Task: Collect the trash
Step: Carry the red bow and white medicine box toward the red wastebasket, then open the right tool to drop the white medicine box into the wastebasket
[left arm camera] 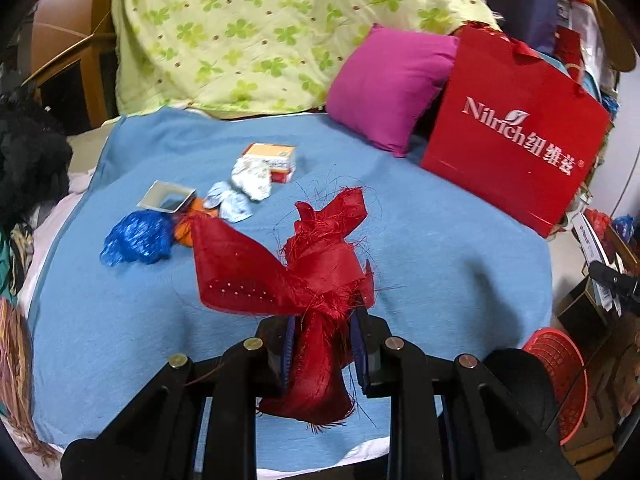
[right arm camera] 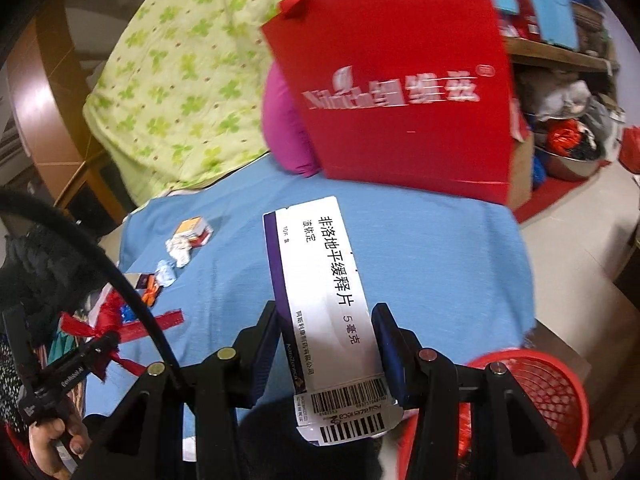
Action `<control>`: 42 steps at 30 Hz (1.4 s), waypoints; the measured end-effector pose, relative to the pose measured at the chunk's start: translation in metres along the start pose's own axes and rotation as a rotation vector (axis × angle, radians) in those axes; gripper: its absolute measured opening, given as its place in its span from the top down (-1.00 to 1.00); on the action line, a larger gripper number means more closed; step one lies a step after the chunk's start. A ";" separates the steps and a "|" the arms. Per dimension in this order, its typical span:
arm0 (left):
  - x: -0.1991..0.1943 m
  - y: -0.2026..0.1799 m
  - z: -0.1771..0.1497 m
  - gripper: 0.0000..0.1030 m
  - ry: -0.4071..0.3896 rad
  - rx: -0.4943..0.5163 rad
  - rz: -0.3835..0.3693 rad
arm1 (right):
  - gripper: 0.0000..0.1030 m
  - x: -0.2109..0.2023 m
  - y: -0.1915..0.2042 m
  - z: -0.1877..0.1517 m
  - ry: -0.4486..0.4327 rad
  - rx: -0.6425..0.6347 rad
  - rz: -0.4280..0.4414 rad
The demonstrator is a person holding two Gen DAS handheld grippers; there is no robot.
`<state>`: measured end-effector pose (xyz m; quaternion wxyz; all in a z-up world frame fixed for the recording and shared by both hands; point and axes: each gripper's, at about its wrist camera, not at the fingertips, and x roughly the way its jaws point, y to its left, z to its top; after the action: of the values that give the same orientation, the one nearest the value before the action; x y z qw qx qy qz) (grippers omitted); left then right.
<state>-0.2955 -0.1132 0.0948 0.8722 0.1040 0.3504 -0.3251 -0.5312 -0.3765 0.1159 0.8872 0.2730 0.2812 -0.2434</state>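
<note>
Both grippers loaded with trash above the blue bed cover, red mesh basket (right arm camera: 532, 400) low on our right.

Our left gripper (left arm camera: 322, 344) pinches a frayed red fabric ribbon scrap (left arm camera: 304, 256); our right gripper (right arm camera: 328, 344) clamps a white-and-purple cardboard medicine box (right arm camera: 324, 292) by its long sides. The ribbon's loose threads could snag on the fingers at release, and the long box could tip off the basket rim. A crumpled blue plastic bag (left arm camera: 136, 238), paper wads and a small orange box (left arm camera: 272, 160) remain on the bed.
</note>
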 end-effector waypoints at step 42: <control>-0.005 -0.221 -0.016 0.50 0.048 0.325 -0.294 | 0.04 -0.037 -0.184 -0.113 0.093 0.295 -0.283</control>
<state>-0.4485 -0.2738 0.0968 0.7787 0.1985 0.3254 -0.4983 -0.7066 -0.4310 -0.0030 0.7809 0.3685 0.3186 -0.3911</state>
